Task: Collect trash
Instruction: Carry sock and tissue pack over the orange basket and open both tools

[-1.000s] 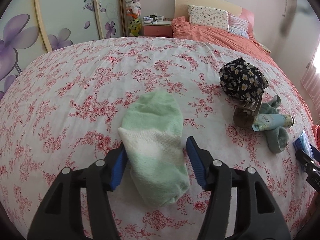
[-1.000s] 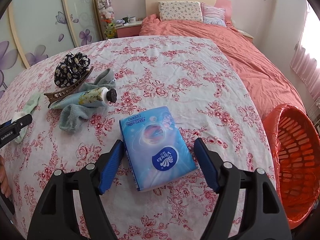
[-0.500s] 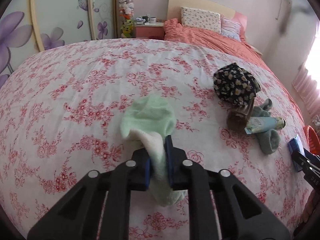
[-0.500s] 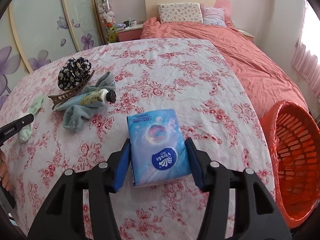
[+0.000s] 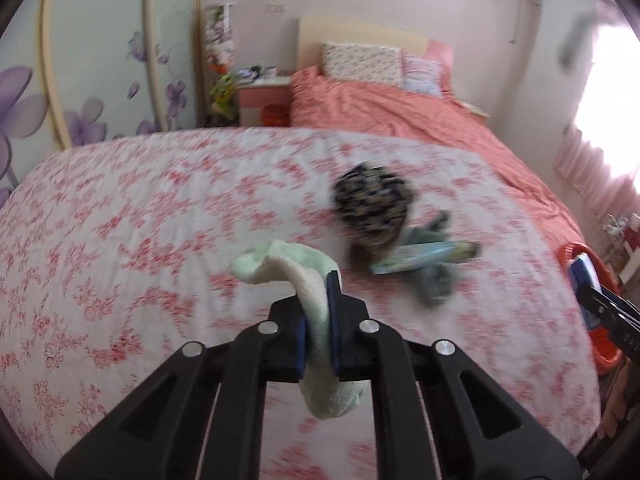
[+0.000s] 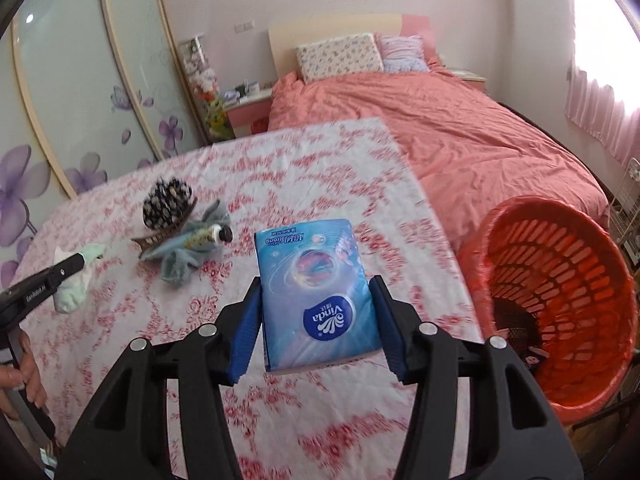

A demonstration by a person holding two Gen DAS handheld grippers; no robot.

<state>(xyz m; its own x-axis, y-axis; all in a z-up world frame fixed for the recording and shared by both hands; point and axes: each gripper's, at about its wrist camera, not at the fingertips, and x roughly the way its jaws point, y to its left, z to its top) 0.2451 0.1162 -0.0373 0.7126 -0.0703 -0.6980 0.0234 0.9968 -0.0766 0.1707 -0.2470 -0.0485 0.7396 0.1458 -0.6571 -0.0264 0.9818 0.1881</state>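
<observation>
Taking the orange basket [image 6: 560, 312] at the bed's right edge as the landmark, the farthest thing from it is the pale green sock [image 5: 316, 316]. The left claw [image 5: 319, 320] is pinched tight on its middle, toe and cuff drooping either side — the sock looks clear of the floral bedspread [image 5: 140, 220], though blur makes the gap hard to judge.

Closer to the basket, still lying on the bedspread, is a small heap: a dark floral scrunchie [image 6: 166, 202] with a brown hair clip [image 6: 168, 230] beside it, a tube [image 6: 200, 236] with a black cap, and a grey-blue sock [image 6: 180, 264] under the tube. Neither claw is near them.

Nearest the basket is the blue tissue pack [image 6: 316, 300]. The right claw [image 6: 316, 320] has just closed on it and now stands about half open, pads pressing its two long sides; the pack appears raised off the bedspread, just left of the basket's rim.

The basket shows only a few small dark scraps at the bottom — what they are I cannot tell. As I judge it, the job is early: two items are in hand but not dropped, and the heap of four is untouched. Which of these counts as trash is not evident.
</observation>
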